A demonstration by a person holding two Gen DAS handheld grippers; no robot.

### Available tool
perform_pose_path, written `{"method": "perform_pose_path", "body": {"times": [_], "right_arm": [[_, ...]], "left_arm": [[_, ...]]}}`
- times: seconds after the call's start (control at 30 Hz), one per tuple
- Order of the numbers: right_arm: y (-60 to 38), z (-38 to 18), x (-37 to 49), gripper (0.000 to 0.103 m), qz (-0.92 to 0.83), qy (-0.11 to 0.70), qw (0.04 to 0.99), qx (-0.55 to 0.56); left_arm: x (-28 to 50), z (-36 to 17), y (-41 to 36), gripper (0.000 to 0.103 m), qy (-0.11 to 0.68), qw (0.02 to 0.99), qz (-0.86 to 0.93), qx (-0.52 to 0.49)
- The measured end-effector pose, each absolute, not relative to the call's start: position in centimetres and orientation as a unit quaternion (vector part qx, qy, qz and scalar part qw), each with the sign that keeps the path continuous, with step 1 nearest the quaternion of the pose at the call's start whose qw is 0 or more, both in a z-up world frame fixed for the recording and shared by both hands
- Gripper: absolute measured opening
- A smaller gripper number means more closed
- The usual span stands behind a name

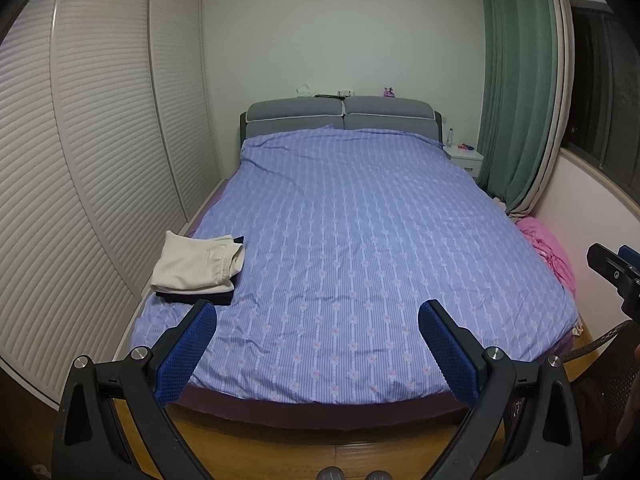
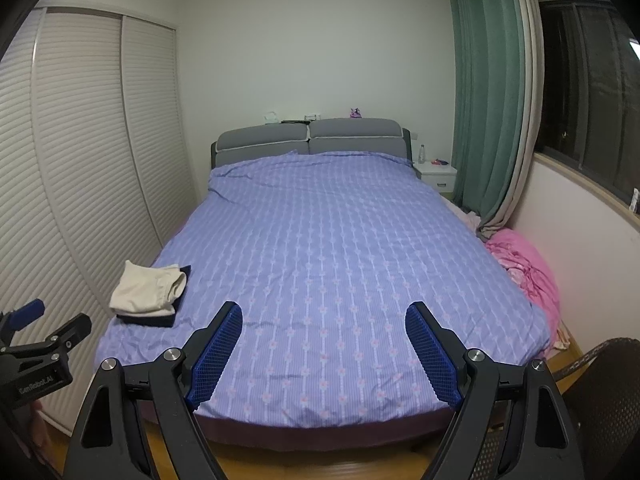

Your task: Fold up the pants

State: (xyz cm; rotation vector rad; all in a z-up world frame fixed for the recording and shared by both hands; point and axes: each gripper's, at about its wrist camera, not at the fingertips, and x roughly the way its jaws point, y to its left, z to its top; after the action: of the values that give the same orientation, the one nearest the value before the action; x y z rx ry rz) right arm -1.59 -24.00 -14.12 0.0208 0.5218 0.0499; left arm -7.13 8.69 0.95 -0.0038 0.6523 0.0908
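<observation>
Two tongs are what I'm running here, both hanging over the foot of the bed (image 1: 340, 220) with their blue pads spread wide and nothing between them. The left tongs (image 1: 318, 320) and the right tongs (image 2: 324, 324) each point up the purple striped cover toward the grey headboard (image 2: 308, 138). The folded pants (image 1: 198, 266) lie on the cover near the bed's left edge, a cream pair stacked on a dark pair. From my left tongs they sit at about eleven o'clock, just beyond the left pad. From my right tongs they are at about ten o'clock, well apart. A pink blanket (image 2: 524, 268) is heaped at three o'clock, off the bed's right side.
</observation>
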Motion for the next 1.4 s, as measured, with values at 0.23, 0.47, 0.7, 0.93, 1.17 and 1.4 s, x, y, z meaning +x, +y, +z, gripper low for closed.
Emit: {"method": "perform_pose_path", "body": {"times": [0.23,0.47,0.7,0.93,1.17,1.4], "right_arm": [[-24.18,-14.10,-1.48,0.084,0.025,0.259,0.966,0.010],[-24.48,-14.30,-1.65,0.084,0.025,0.256,0.966,0.011],[-24.84,-14.35,-1.27,0.084,0.025,0.257,0.966,0.012],[-24.89,-14.25,-1.22,0.084,0.027,0.255,0.967,0.012],[-24.90,-14.24,-1.10,0.084,0.028,0.253,0.967,0.013],[-24.95,-14.24,-0.91,0.084,0.028,0.253,0.967,0.013]], "left_arm": [[-7.14,1.01,8.65,0.103,0.321,0.946,0.044,-0.001],[-7.08,0.95,8.74,0.103,0.321,0.946,0.042,0.001],[-6.90,0.97,8.37,0.103,0.321,0.946,0.038,0.006],[-6.89,0.98,8.34,0.103,0.319,0.947,0.036,0.007],[-6.76,1.01,8.19,0.103,0.318,0.947,0.030,0.013],[-6.45,1.15,7.98,0.103,0.317,0.948,0.024,0.016]]}}
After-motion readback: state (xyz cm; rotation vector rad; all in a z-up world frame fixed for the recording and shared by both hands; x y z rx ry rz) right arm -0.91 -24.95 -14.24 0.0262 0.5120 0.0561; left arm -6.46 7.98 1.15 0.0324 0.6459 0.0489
